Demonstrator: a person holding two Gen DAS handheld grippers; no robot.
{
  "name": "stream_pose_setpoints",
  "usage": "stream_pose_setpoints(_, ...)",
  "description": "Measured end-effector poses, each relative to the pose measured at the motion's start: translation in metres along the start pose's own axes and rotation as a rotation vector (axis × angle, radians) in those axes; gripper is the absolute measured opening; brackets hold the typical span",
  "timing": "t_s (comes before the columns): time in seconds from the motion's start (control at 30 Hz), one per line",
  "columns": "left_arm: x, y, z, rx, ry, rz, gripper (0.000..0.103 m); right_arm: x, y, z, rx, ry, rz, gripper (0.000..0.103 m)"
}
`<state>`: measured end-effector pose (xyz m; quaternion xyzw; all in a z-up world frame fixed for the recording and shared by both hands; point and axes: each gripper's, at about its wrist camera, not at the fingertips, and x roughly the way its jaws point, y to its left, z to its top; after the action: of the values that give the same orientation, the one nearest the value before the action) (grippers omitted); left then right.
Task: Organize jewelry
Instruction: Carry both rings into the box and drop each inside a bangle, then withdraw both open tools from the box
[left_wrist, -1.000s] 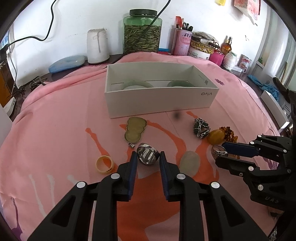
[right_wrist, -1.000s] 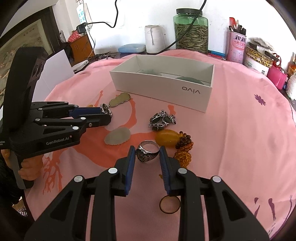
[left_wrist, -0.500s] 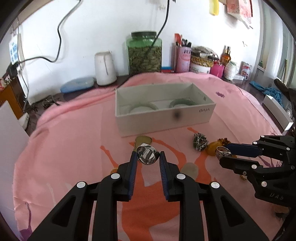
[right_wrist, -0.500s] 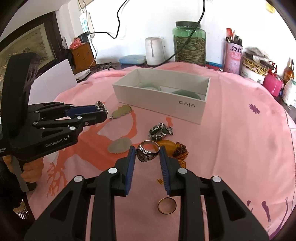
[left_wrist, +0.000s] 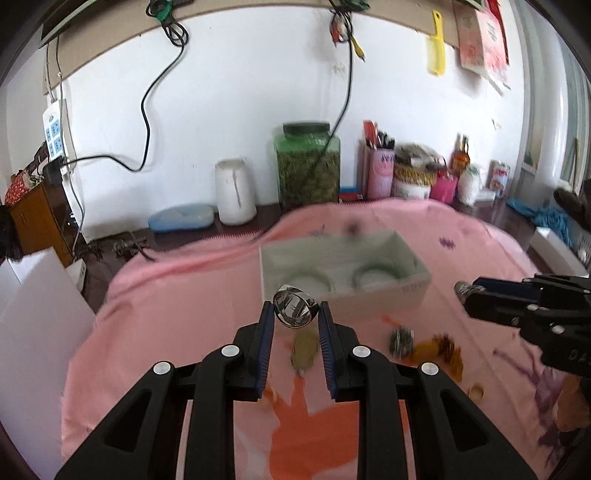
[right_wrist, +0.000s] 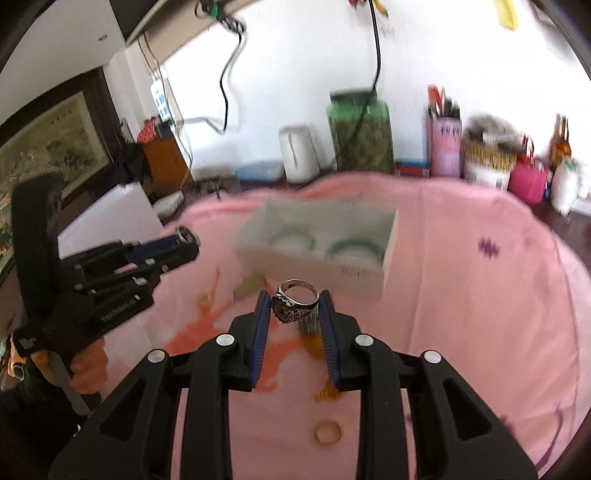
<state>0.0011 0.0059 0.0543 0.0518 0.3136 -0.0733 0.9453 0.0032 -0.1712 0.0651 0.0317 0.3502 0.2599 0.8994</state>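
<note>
A pink cloth (right_wrist: 461, 295) with orange blotches bears a white box (right_wrist: 317, 266) and gold ring (right_wrist: 328, 432).

A large green glass jar (left_wrist: 307, 164) with a dark lid, filled with pale seeds, is seen against the white wall, with a white plastic jug (left_wrist: 235, 191) just beside it and a flat pale-blue case (left_wrist: 181, 218) further along. A pink cylindrical pen holder (left_wrist: 380, 170) stuffed with pens is set next to a yellow-patterned round tin (left_wrist: 410, 179) and a bright pink basket (right_wrist: 528, 177). A white power strip (left_wrist: 54, 127) is fixed to the wall, black cables (left_wrist: 155, 85) are hung beside it, and a yellow plastic comb (left_wrist: 437, 44) is hung higher up.
</note>
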Motion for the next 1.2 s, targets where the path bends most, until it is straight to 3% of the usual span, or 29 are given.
stream_pose_setpoints(0.17,0.002,0.010,0.047,-0.054,-0.049,-0.013,0.024,-0.002,0.002,0.052,0.019,-0.080,0.022,0.026)
stream_pose_setpoints(0.3,0.025,0.010,0.062,-0.074,-0.029,-0.020,0.024,0.028,-0.013,0.070,0.072,-0.054,0.031,0.026)
stream_pose_setpoints(0.47,0.078,0.006,0.046,-0.082,0.096,-0.050,0.024,0.083,-0.042,0.052,0.138,0.088,0.001,0.026)
stream_pose_setpoints(0.73,0.123,-0.003,0.023,-0.039,0.196,-0.057,0.024,0.114,-0.053,0.033,0.126,0.161,-0.062,0.027)
stream_pose_setpoints(0.8,0.127,-0.001,0.022,-0.047,0.207,-0.063,0.025,0.115,-0.056,0.033,0.135,0.162,-0.068,0.039)
stream_pose_setpoints(0.93,0.113,0.004,0.025,-0.061,0.165,-0.071,0.047,0.096,-0.057,0.038,0.156,0.111,-0.047,0.042)
stream_pose_setpoints(1.07,0.093,0.004,0.030,-0.061,0.116,-0.059,0.058,0.061,-0.042,0.050,0.123,0.024,-0.045,0.045)
stream_pose_setpoints(1.13,0.080,0.007,0.031,-0.065,0.090,-0.034,0.064,0.039,-0.033,0.056,0.103,-0.032,-0.048,0.054)
stream_pose_setpoints(1.2,0.067,0.011,0.032,-0.079,0.068,-0.019,0.071,0.014,-0.021,0.059,0.075,-0.104,-0.053,0.071)
